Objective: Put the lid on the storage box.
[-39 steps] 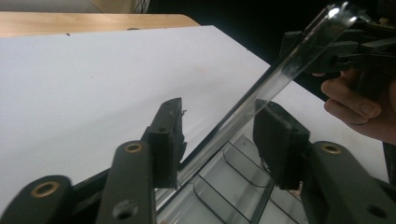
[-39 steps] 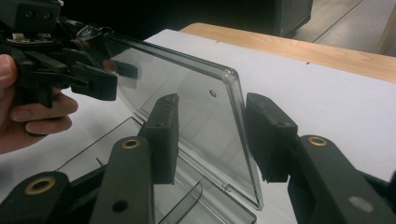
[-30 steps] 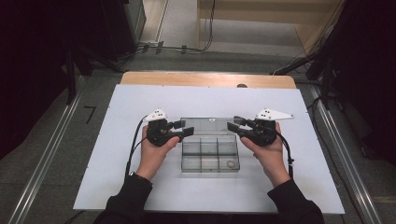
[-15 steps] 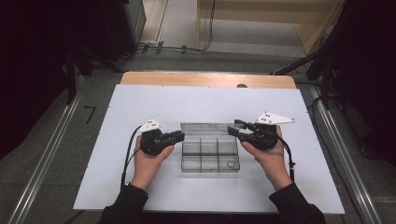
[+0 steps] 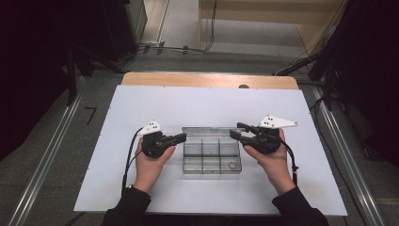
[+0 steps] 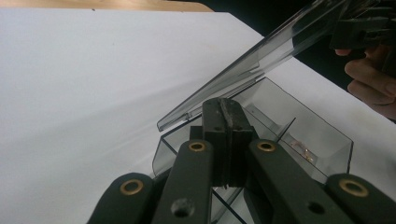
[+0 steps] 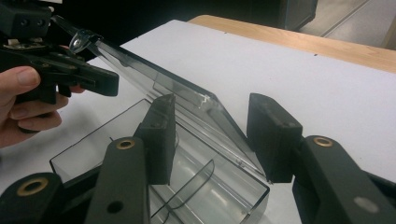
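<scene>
Light, stiff, slippery clear box [image 5: 211, 155]: left gripper [image 6: 223, 140] clenched beside its rim; right gripper [image 7: 212, 135] released, straddling the raised lid [image 7: 154, 84] edge.

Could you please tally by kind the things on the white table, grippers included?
Clear compartment box with its lid part-raised: 1
Small ring in a near compartment: 1
Grippers, left gripper and right gripper: 2
Total: 4

Tons of open sheet [image 5: 188, 106] all around the box [image 5: 211, 157], so either side's easy to get past. The raised lid [image 6: 261, 60] blocks things between the grippers.
</scene>
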